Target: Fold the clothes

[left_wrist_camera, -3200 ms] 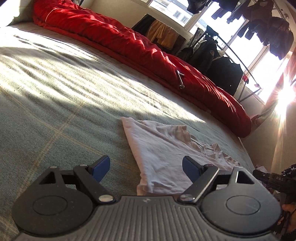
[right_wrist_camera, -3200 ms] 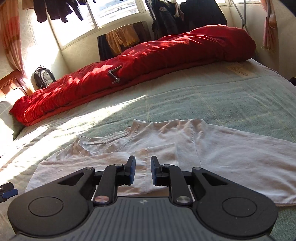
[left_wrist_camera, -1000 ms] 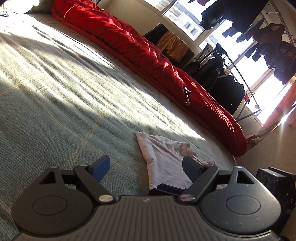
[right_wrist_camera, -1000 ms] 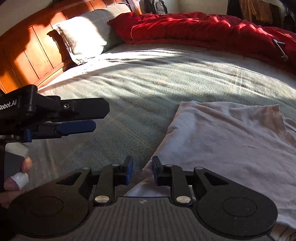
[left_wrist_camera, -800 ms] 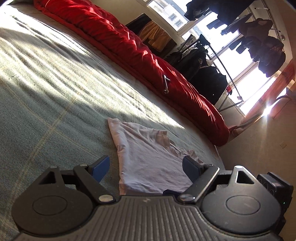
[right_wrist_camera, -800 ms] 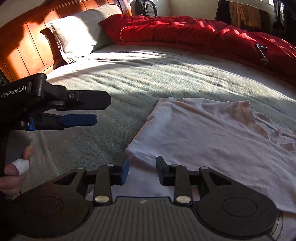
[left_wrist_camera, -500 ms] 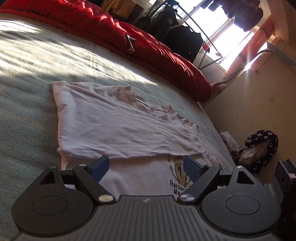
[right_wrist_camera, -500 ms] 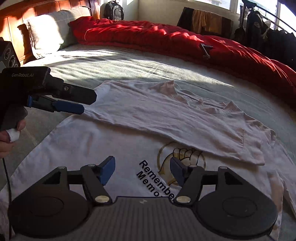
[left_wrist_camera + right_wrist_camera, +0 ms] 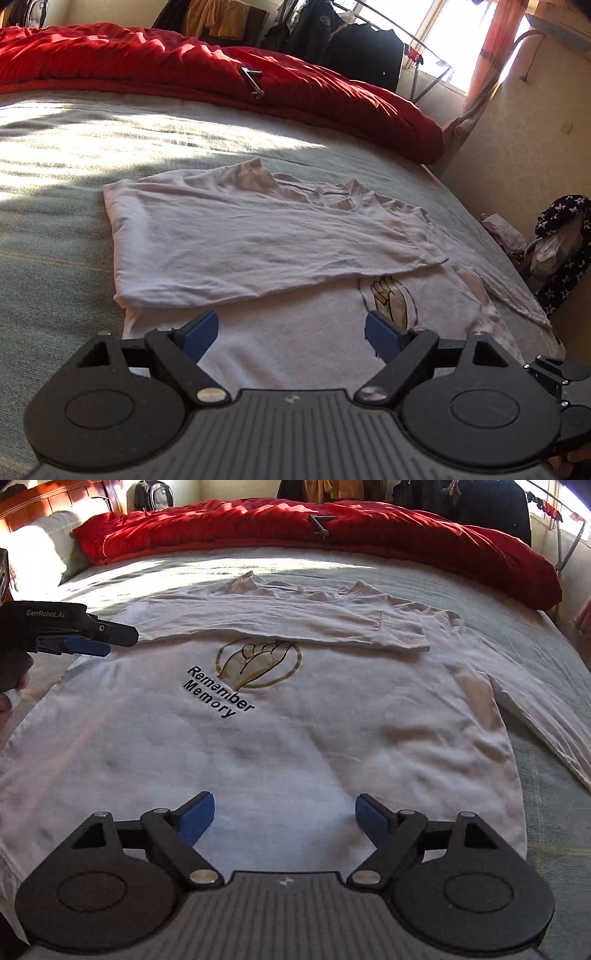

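T-shirt (image 9: 295, 738), white and printed, lies flat on the bed (image 9: 554, 775) with its far side folded in over the chest. My right gripper (image 9: 284, 814) hangs over the near hem, jaws opening with nothing between them; my left gripper (image 9: 291, 332), jaws spread wide and empty, hovers at the shirt's left edge. I judge the first fold laid; next I must pinch the near edge and carry it across. One sleeve (image 9: 535, 716) trails loose at the right. A red duvet (image 9: 332, 528) lies well clear.

white t-shirt (image 9: 280, 746), red duvet (image 9: 369, 528)
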### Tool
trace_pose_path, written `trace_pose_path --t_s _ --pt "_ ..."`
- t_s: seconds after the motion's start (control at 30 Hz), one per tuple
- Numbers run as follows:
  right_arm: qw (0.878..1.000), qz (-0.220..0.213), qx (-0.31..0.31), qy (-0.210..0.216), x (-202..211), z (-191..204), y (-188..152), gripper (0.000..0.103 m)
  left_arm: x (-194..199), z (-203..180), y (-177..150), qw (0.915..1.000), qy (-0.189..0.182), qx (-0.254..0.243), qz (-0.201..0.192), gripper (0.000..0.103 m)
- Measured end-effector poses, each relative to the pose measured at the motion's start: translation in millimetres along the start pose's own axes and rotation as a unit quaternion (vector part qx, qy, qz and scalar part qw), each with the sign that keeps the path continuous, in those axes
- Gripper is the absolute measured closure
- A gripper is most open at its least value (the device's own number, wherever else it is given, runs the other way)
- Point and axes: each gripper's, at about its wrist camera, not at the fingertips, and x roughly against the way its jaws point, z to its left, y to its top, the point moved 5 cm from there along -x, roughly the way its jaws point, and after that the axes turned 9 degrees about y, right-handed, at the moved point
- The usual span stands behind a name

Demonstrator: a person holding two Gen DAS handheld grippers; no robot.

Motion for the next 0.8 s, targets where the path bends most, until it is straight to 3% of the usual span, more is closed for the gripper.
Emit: trace_pose_path --t_s 0.17,0.33,0.43,0.57,0.8 --pt "1.0 0.002 -0.021 -0.012 -10.0 -3.9 -5.9 0.0 1.0 -43.6 -15.5 0.9977 -0.039 -0.055 0.01 0.016" --pt "0.999 -0.023 -0.02 -0.015 -12.5 -3.7 -15.3 0.0 -15.1 -75.8 -40.5 0.9918 -0.036 -0.116 0.039 0.016" --pt "0.999 -0.042 -0.024 -0.01 -10.9 -5.7 -20.2 0.0 -25.0 -77.9 -50.2 0.9903 -0.024 -0.126 0.052 0.016" --pt "0.998 -0.053 -0.023 -0.013 -10.8 -4.8 -22.8 0.0 -27.9 -76.8 -51.7 0.9904 -0.037 -0.122 0.054 0.006" --pt "0.999 -0.048 -0.006 -0.005 14.5 -9.7 -42.8 0.0 -30.5 -80.1 -56.3 0.9885 -0.038 -0.138 0.051 0.001"
